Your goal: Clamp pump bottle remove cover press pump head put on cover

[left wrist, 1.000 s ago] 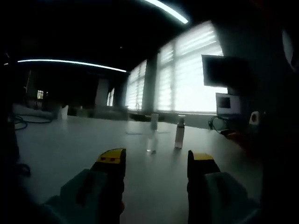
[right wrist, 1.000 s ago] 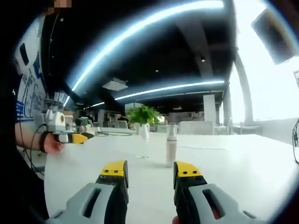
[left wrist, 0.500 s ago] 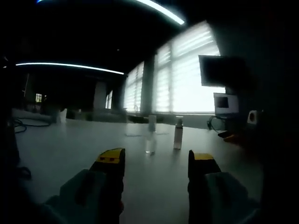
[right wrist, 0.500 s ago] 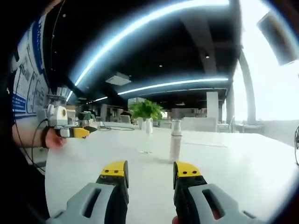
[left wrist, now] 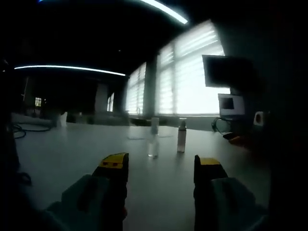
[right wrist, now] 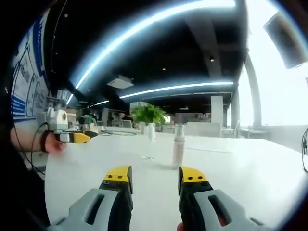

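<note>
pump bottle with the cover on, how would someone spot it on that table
Find the long pale table in the right gripper view. Two slim bottles stand near its middle. The pump bottle is the nearer, opaque one with a clear cap, ahead of the right gripper; the other bottle beyond it looks see-through.

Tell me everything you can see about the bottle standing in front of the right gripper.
The pump bottle is a slim, pale, upright cylinder with a lighter cover on top. It stands on the white table, nothing touching it, ahead of the open right hand-held gripper. In the left gripper view it stands beside a clear bottle, apart from it. Material and label are unclear.
</note>
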The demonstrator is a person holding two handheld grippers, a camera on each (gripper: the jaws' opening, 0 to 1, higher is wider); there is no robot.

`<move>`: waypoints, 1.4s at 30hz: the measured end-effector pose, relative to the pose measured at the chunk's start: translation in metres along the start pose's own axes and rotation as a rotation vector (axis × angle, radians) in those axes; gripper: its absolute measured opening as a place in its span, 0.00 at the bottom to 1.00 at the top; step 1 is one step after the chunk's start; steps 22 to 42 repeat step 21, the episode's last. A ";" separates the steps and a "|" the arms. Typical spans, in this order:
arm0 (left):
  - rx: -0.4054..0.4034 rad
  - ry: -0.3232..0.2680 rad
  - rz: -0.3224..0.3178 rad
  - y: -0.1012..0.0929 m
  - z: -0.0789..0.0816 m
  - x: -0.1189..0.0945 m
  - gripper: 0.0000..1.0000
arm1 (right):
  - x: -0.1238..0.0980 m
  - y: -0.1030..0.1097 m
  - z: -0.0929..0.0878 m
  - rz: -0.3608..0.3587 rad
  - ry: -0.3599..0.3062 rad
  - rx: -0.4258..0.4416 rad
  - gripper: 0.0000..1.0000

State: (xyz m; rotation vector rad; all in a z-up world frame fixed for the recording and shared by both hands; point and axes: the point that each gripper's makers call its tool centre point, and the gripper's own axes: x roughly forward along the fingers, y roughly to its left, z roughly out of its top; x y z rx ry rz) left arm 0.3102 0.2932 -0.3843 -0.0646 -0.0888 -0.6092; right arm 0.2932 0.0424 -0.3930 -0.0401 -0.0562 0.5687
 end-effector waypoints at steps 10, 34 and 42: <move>0.018 0.010 -0.001 -0.009 0.000 0.000 0.45 | -0.002 -0.001 0.001 0.006 -0.007 0.030 0.27; 0.016 -0.001 0.007 -0.006 0.002 -0.001 0.45 | -0.003 0.000 0.004 0.016 -0.026 0.045 0.29; 0.016 -0.001 0.007 -0.006 0.002 -0.001 0.45 | -0.003 0.000 0.004 0.016 -0.026 0.045 0.29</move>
